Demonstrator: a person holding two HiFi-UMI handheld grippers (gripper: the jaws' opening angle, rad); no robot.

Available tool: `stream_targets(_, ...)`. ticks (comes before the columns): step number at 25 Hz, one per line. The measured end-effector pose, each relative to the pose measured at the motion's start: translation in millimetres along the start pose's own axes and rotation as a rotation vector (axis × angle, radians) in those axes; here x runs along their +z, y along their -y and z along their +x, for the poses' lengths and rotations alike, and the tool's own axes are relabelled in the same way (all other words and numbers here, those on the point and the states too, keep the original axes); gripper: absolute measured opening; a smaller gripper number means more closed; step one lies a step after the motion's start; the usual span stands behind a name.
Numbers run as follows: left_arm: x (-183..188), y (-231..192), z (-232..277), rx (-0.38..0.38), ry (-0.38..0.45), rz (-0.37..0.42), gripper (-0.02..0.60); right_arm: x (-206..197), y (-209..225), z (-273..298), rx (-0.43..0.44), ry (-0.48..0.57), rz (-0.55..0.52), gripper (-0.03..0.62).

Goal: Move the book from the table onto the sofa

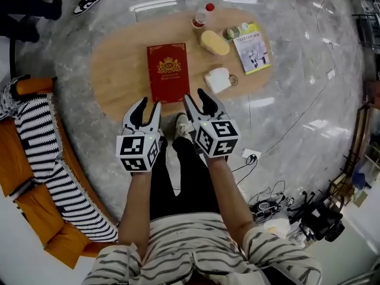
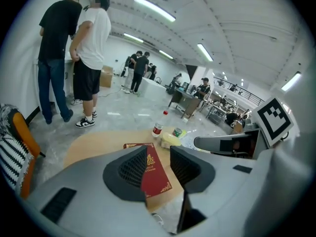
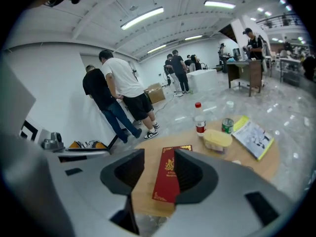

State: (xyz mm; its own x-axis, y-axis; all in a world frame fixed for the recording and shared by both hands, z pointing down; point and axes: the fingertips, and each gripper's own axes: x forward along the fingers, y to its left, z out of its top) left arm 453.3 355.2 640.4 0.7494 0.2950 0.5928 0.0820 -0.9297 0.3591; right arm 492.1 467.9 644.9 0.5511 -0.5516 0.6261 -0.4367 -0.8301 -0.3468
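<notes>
while the head view looks down, the red book (image 1: 168,72) lies flat on the wooden table (image 1: 119,70), just beyond the left gripper (image 1: 149,105) and right gripper (image 1: 196,97). left gripper view: jaws apart, gripping nothing. right gripper view: released too, book beyond the jaws.

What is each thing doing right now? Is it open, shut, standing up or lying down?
red book: closed, lying flat on the table.
bottle: upright, red cap on.
can: upright.
yellow box: lid on.
booklet: closed, lying flat.
left gripper: open, holding nothing.
right gripper: open, holding nothing.
striped blanket: draped over the sofa.
</notes>
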Motion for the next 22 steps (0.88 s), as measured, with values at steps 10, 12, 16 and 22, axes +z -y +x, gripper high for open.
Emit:
stream_targets(10, -47.8, -32.3, 45.2, 0.010, -0.065, -0.067, 0.178, -45.4, 37.3, 53.5, -0.020, -0.089, 0.048, 0.232)
stream_targets(12, -55.7, -37.7, 55.9, 0.008, -0.076, -0.079, 0.198, -52.5, 42.3, 64.3, -0.015, -0.097, 0.065, 0.246)
stream_targets(16, -73.2, -48.0, 77.9, 0.006, -0.107, -0.112, 0.239, -70.7, 54.0, 86.2, -0.008, -0.133, 0.079, 0.278)
stream_targets(22, -97.3, -62.8, 108.7, 0.009, -0.144, -0.165, 0.267, -95.0, 75.7, 118.7, -0.012, -0.185, 0.107, 0.314)
